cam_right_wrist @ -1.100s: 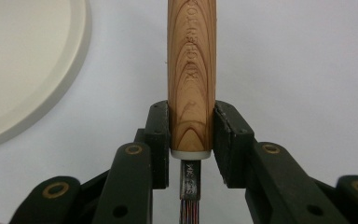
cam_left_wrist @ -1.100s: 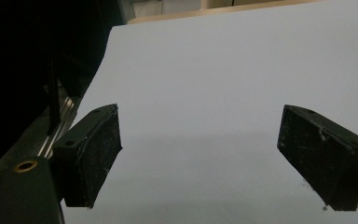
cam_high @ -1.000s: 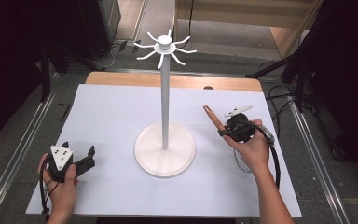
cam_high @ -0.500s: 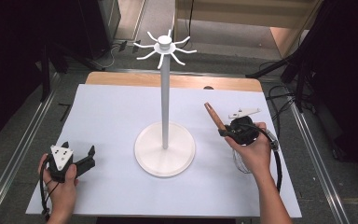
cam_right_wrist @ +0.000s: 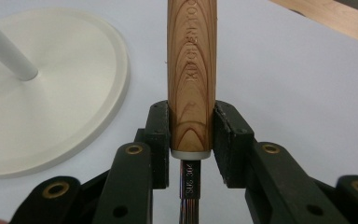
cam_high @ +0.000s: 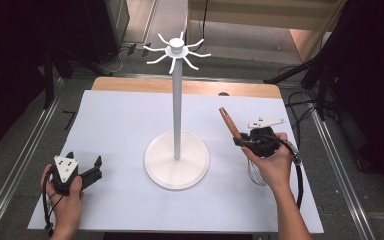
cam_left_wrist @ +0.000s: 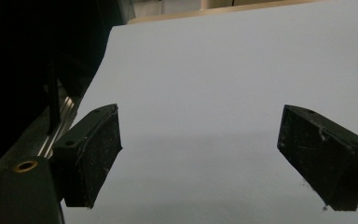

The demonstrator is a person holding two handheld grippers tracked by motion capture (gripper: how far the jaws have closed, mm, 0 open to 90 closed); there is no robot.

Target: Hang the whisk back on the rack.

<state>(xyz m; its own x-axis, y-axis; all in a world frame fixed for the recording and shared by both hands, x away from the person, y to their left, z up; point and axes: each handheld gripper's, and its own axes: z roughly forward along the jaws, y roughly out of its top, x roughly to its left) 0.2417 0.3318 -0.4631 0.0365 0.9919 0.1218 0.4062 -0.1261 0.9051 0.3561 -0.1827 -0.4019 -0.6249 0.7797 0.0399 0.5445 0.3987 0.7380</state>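
A whisk with a wooden handle (cam_high: 228, 122) (cam_right_wrist: 191, 70) is held on the right side of the table, with my right gripper (cam_high: 241, 141) (cam_right_wrist: 192, 135) shut on the handle's lower end. The handle points up and away to the left, and its wire end (cam_high: 254, 175) shows below the hand. A white stand (cam_high: 177, 100) with several hook arms at the top rises from a round base (cam_high: 177, 160) (cam_right_wrist: 51, 93) at the table's middle, left of the whisk. My left gripper (cam_high: 85, 167) (cam_left_wrist: 200, 158) rests open near the front left, with nothing between its jaws.
A white sheet (cam_high: 125, 125) covers the table, and a wooden strip (cam_high: 130, 85) shows along its far edge. Metal rails (cam_high: 20, 165) run down both sides. Black cables (cam_high: 298, 175) trail from the grippers.
The right hand has shifted slightly toward the near right with the whisk. The left gripper has not moved.
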